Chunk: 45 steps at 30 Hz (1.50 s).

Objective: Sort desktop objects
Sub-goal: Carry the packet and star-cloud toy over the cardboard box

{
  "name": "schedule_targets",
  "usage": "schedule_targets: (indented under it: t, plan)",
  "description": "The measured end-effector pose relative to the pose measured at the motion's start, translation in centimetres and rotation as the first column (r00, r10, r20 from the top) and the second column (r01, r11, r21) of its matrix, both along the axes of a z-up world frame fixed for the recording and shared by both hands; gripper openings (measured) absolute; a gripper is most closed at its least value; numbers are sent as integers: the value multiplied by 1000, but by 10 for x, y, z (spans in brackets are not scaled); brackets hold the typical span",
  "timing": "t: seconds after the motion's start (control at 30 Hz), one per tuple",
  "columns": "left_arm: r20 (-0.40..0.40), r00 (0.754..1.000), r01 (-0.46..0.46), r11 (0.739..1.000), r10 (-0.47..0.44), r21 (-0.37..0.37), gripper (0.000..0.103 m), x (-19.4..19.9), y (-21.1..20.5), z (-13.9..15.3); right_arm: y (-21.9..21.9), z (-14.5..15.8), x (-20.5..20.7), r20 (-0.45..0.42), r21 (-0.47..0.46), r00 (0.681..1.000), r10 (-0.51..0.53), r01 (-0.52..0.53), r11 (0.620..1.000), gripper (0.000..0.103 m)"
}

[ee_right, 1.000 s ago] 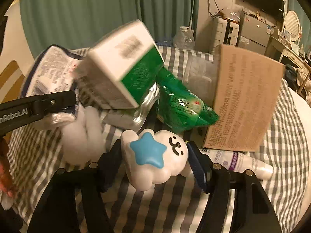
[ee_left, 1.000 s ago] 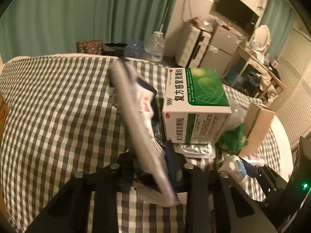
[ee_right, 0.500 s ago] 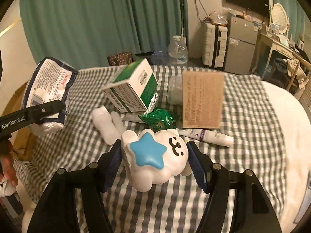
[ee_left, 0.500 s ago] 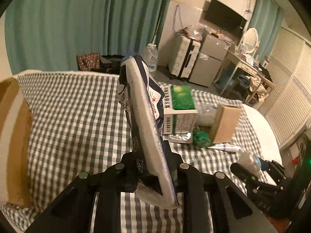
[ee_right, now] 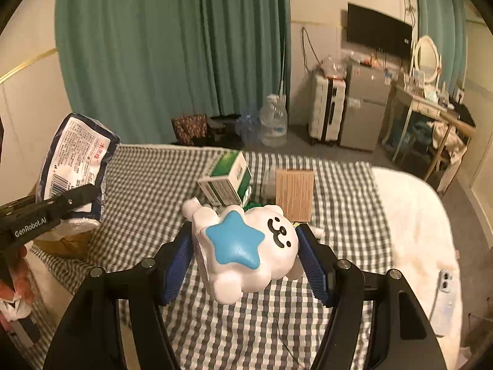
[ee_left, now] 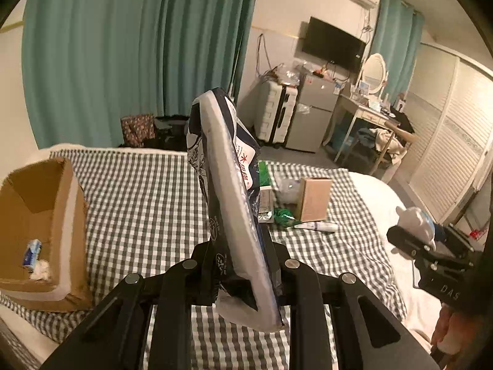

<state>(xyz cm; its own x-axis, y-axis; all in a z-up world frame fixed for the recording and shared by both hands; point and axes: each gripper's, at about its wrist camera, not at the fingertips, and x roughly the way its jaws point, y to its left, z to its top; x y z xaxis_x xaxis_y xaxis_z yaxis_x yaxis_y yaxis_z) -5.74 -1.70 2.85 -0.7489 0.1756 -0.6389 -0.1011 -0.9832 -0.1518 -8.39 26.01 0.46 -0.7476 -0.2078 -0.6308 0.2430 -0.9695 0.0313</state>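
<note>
My left gripper [ee_left: 238, 265] is shut on a dark blue and white tissue pack [ee_left: 229, 191], held upright high over the checked bed; from the right wrist the same tissue pack [ee_right: 77, 166] shows at the left in the left gripper [ee_right: 83, 197]. Between the blue pads of my right gripper [ee_right: 243, 246] sits a white bear toy with a blue star [ee_right: 246, 246], gripped and lifted; in the left wrist view this bear toy [ee_left: 414, 220] appears at the right edge. A green and white medicine box [ee_right: 226, 180], a brown box [ee_right: 294, 192], a green wrapper [ee_left: 283, 214] and a white tube [ee_left: 317, 225] lie on the bed.
An open cardboard box [ee_left: 37, 225] with a small blue pack inside stands at the bed's left edge. Teal curtains, a white suitcase [ee_right: 326, 112], a grey cabinet, water bottles [ee_right: 272, 121] and a dressing table [ee_left: 369, 114] fill the room beyond. White bedding [ee_right: 413, 225] lies to the right.
Both grippers have risen and drawn back from the pile, each keeping its object. The items on the bed look smaller and farther, and the cardboard box has come into view at left.
</note>
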Motion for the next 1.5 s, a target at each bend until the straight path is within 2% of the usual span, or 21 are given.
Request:
schedule_targets:
  t: [0.33, 0.5, 0.7, 0.9, 1.03, 1.33, 1.5]
  plan:
    - [-31, 999, 34, 999, -35, -24, 21, 35, -6, 41, -15, 54, 39, -65, 5, 998, 23, -23, 1000, 66]
    - [-45, 999, 0, 999, -2, -50, 21, 42, -39, 61, -39, 72, 44, -87, -1, 994, 59, -59, 998, 66]
    - [-63, 995, -78, 995, 75, -57, 21, 48, -92, 70, -97, 83, 47, -99, 4, 982, 160, -160, 987, 66]
    - [-58, 983, -178, 984, 176, -15, 21, 51, -153, 63, -173, 80, 44, -76, 20, 953, 292, -291, 956, 66]
    - [-53, 970, -236, 972, 235, -14, 21, 54, -195, 54, -227, 75, 41, -68, 37, 927, 369, -367, 929, 66]
    - [-13, 917, -398, 917, 398, 19, 21, 57, -294, 18, -335, 51, 28, -13, 43, 867, 498, -497, 867, 66]
    - [28, 886, -463, 886, 463, 10, 21, 54, -337, -16, -382, 24, 13, 41, 45, 843, 536, -538, 842, 66]
